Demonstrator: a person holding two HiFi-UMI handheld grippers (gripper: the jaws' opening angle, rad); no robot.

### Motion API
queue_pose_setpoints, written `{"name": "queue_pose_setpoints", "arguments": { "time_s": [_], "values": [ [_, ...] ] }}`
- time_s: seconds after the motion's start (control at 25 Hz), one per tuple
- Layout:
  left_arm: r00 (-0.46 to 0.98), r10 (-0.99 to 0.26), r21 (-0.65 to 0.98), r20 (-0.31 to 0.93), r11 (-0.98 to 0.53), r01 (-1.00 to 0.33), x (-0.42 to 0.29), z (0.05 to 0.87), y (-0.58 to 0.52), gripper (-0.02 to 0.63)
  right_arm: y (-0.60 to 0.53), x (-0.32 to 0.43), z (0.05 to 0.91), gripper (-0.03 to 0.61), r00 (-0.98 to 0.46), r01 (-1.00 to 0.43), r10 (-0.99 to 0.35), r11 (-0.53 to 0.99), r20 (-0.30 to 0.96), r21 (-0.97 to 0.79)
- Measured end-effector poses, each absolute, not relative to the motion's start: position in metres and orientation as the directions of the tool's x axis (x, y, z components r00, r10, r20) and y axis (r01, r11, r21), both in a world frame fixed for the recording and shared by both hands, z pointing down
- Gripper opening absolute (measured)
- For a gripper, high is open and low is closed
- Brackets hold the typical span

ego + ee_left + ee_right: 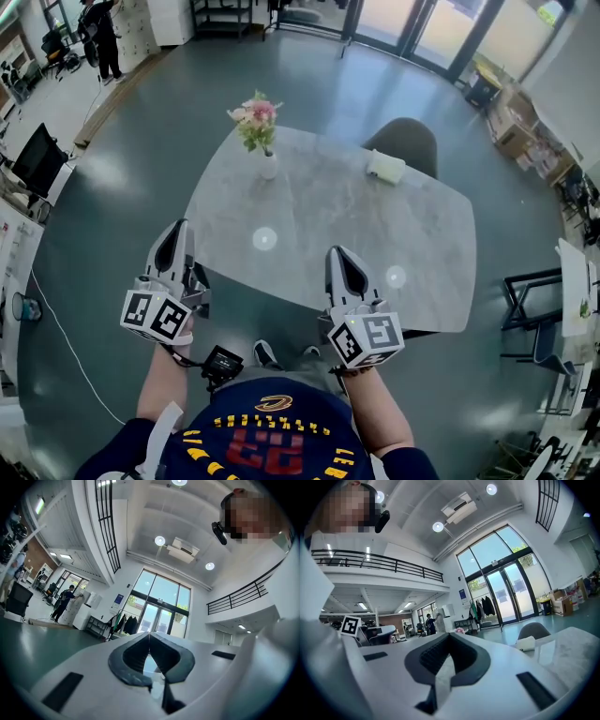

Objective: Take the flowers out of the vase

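Note:
A small white vase (268, 168) stands near the far left corner of the grey marble table (375, 244). It holds a bunch of pink and cream flowers (255, 116) with green leaves. My left gripper (177, 228) hovers at the table's near left edge, jaws shut and empty; in its own view the gripper (149, 634) points slightly up at the glass doors. My right gripper (337, 253) is over the near edge, also shut and empty. In the right gripper view a bit of the flowers (461, 630) peeps over the shut gripper (449, 635). Both grippers are well short of the vase.
A white folded object (385, 166) lies at the table's far side, in front of a dark chair (407, 142). A person (101, 36) stands far off at the upper left. Shelves and boxes (514, 120) line the room's right side.

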State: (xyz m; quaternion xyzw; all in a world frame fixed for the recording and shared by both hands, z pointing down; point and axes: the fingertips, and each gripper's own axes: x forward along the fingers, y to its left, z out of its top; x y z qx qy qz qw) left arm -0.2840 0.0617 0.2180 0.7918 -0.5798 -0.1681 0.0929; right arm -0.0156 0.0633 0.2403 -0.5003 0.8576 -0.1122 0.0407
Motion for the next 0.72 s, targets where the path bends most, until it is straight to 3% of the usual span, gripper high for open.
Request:
{"name": "queue_pose_setpoints", "arguments": {
  "time_s": [0.32, 0.72],
  "values": [
    [0.278, -0.95, 0.361, -0.142, -0.312, -0.879, -0.282, 0.231, 0.047, 0.003, 0.046, -0.025, 0.266, 0.003, -0.501, -0.845, -0.861, 0.465, 0.086, -0.264],
    [0.287, -0.949, 0.329, -0.132, -0.315, -0.89, -0.283, 0.226, -0.003, 0.005, -0.02, -0.053, 0.271, 0.003, -0.565, -0.788, -0.824, 0.521, 0.049, -0.329]
  ]
}}
